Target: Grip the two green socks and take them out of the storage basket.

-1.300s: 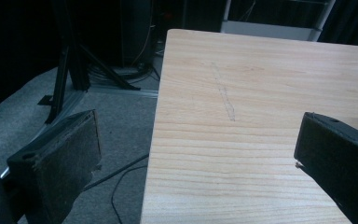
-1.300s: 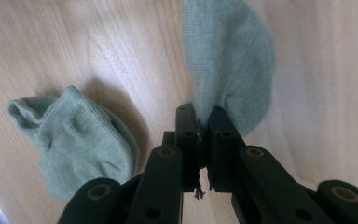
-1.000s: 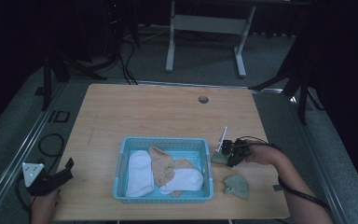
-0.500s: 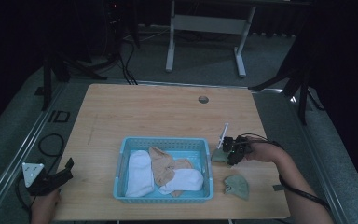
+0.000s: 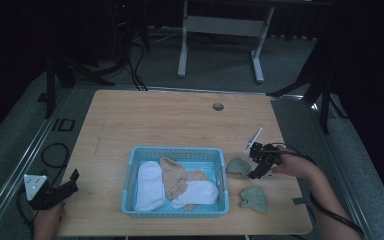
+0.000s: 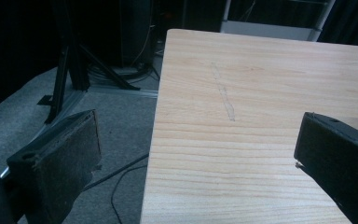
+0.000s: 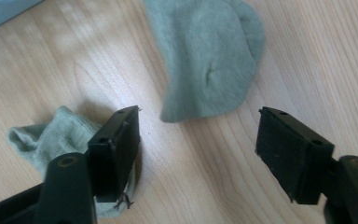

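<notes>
At a wooden desk [image 5: 170, 120], the right hand-held gripper [image 5: 256, 171] hangs just over a green sock [image 5: 238, 167] lying flat beside the right wall of a blue basket [image 5: 176, 152]. Its jaws have just been opening and now stand wide apart; in the right gripper view nothing sits between them but bare wood, with the sock's rounded edge [image 7: 205, 60] just beyond the gap. A second green sock [image 5: 254, 198] lies on the desk nearer the person, a little apart from the first; in the right gripper view it appears crumpled [image 7: 51, 135] beside and partly under one jaw, though whether the jaw touches it is hard to tell from this angle. Inside the basket lie a white sock [image 5: 148, 184], a tan sock [image 5: 176, 179] and another white sock [image 5: 200, 192], overlapping one another. The left hand-held gripper [image 5: 71, 181] rests at the desk's near left corner, well apart from the basket, its jaws spread wide over the desk's edge with nothing in them.
</notes>
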### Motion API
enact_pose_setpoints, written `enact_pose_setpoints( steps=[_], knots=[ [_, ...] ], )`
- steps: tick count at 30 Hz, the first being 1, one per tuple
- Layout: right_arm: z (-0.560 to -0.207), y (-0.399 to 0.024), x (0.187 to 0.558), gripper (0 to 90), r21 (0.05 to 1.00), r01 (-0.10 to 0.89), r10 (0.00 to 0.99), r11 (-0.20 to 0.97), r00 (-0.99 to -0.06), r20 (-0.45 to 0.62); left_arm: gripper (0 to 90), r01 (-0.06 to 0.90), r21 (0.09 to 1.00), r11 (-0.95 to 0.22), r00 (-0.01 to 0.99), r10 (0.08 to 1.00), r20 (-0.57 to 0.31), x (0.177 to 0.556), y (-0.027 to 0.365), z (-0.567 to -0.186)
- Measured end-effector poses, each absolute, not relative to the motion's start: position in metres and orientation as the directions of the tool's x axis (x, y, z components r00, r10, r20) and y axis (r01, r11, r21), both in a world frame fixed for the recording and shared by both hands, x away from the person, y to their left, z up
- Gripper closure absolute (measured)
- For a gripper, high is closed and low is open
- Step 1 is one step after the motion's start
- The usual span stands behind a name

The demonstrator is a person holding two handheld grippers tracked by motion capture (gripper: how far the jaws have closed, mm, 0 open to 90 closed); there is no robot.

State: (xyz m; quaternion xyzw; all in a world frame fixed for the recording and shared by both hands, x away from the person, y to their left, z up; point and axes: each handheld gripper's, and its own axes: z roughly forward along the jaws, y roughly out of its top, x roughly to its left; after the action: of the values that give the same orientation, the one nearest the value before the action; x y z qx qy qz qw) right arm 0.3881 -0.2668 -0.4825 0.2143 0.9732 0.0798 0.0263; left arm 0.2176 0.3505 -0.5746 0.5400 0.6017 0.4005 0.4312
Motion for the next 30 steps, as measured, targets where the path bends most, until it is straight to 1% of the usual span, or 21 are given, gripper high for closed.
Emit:
enact_pose_setpoints(
  steps=[4, 5, 6, 7, 8, 9, 10, 11, 12, 13, 14, 15, 19, 20, 21, 22, 23, 26, 27, 28, 30],
  knots=[
    [-0.482, -0.281, 0.386, 17.5, 0.209, 0.473, 0.486, 0.856, -0.874, -0.013, 0.7, 0.305, 0.948, 0.094, -0.045, 0.995, -0.085, 0.218, 0.351, -0.575],
    [-0.482, -0.281, 0.386, 17.5, 0.209, 0.473, 0.486, 0.856, -0.874, -0.013, 0.7, 0.305, 0.948, 0.094, -0.045, 0.995, -0.085, 0.218, 0.351, -0.575],
    [-0.482, -0.289, 0.385, 11.1, 0.229, 0.493, 0.508, 0.839, -0.861, -0.008, 0.7, 0.305, 0.948, 0.095, -0.044, 0.995, -0.085, 0.218, 0.351, -0.575],
    [-0.482, -0.289, 0.385, 11.1, 0.229, 0.493, 0.508, 0.839, -0.861, -0.008, 0.7, 0.305, 0.948, 0.095, -0.044, 0.995, -0.085, 0.218, 0.351, -0.575],
    [-0.482, -0.295, 0.384, 11.3, 0.259, 0.527, 0.547, 0.81, -0.837, -0.006, 0.7, 0.305, 0.948, 0.095, -0.044, 0.995, -0.085, 0.218, 0.351, -0.575],
    [-0.482, -0.295, 0.384, 11.3, 0.259, 0.527, 0.547, 0.81, -0.837, -0.006, 0.7, 0.305, 0.948, 0.095, -0.045, 0.995, -0.086, 0.218, 0.35, -0.575],
    [-0.483, -0.303, 0.384, 11.3, 0.298, 0.548, 0.572, 0.782, -0.82, 0.008, 0.7, 0.304, 0.948, 0.096, -0.044, 0.995, -0.087, 0.218, 0.351, -0.575],
    [-0.483, -0.303, 0.384, 11.3, 0.298, 0.548, 0.572, 0.782, -0.82, 0.008, 0.7, 0.304, 0.948, 0.097, -0.044, 0.995, -0.087, 0.218, 0.351, -0.575],
    [-0.485, -0.311, 0.383, 11.3, 0.329, 0.564, 0.597, 0.757, -0.802, 0.0, 0.7, 0.305, 0.948, 0.094, -0.044, 0.995, -0.085, 0.217, 0.351, -0.575],
    [-0.485, -0.311, 0.383, 11.3, 0.329, 0.564, 0.597, 0.757, -0.802, 0.0, 0.7, 0.305, 0.948, 0.094, -0.044, 0.995, -0.085, 0.217, 0.351, -0.575],
    [-0.487, -0.319, 0.382, 11.4, 0.355, 0.583, 0.624, 0.73, -0.782, 0.001, 0.7, 0.305, 0.948, 0.094, -0.043, 0.995, -0.085, 0.217, 0.351, -0.575],
    [-0.487, -0.319, 0.382, 11.4, 0.355, 0.583, 0.624, 0.73, -0.782, 0.001, 0.7, 0.304, 0.948, 0.094, -0.044, 0.995, -0.085, 0.217, 0.35, -0.575],
    [-0.493, -0.336, 0.378, 12.8, 0.394, 0.616, 0.673, 0.682, -0.74, -0.008, 0.7, 0.304, 0.948, 0.095, -0.044, 0.995, -0.086, 0.217, 0.351, -0.575],
    [-0.497, -0.344, 0.376, 12.8, 0.416, 0.634, 0.699, 0.652, -0.715, -0.006, 0.7, 0.305, 0.948, 0.094, -0.043, 0.995, -0.085, 0.217, 0.351, -0.575],
    [-0.497, -0.344, 0.376, 12.8, 0.416, 0.634, 0.699, 0.652, -0.715, -0.006, 0.7, 0.305, 0.948, 0.094, -0.043, 0.995, -0.085, 0.217, 0.351, -0.575],
    [-0.502, -0.353, 0.373, 12.8, 0.437, 0.661, 0.737, 0.61, -0.676, -0.008, 0.7, 0.304, 0.948, 0.094, -0.044, 0.995, -0.085, 0.217, 0.35, -0.575],
    [-0.502, -0.353, 0.373, 12.8, 0.437, 0.661, 0.737, 0.61, -0.676, -0.008, 0.7, 0.304, 0.948, 0.094, -0.043, 0.995, -0.085, 0.217, 0.35, -0.575],
    [-0.51, -0.366, 0.37, 12.8, 0.479, 0.696, 0.789, 0.535, -0.614, 0.011, 0.7, 0.306, 0.947, 0.093, -0.042, 0.996, -0.085, 0.217, 0.351, -0.575],
    [-0.512, -0.369, 0.369, 12.8, 0.498, 0.699, 0.804, 0.513, -0.594, 0.006, 0.7, 0.306, 0.948, 0.093, -0.042, 0.996, -0.084, 0.217, 0.35, -0.575],
    [-0.517, -0.375, 0.366, 12.8, 0.537, 0.709, 0.836, 0.457, -0.549, 0.013, 0.7, 0.306, 0.948, 0.093, -0.042, 0.996, -0.084, 0.217, 0.35, -0.575],
    [-0.519, -0.377, 0.364, 12.7, 0.554, 0.709, 0.846, 0.437, -0.532, 0.013, 0.7, 0.305, 0.948, 0.094, -0.042, 0.995, -0.085, 0.217, 0.351, -0.575]
  ],
)
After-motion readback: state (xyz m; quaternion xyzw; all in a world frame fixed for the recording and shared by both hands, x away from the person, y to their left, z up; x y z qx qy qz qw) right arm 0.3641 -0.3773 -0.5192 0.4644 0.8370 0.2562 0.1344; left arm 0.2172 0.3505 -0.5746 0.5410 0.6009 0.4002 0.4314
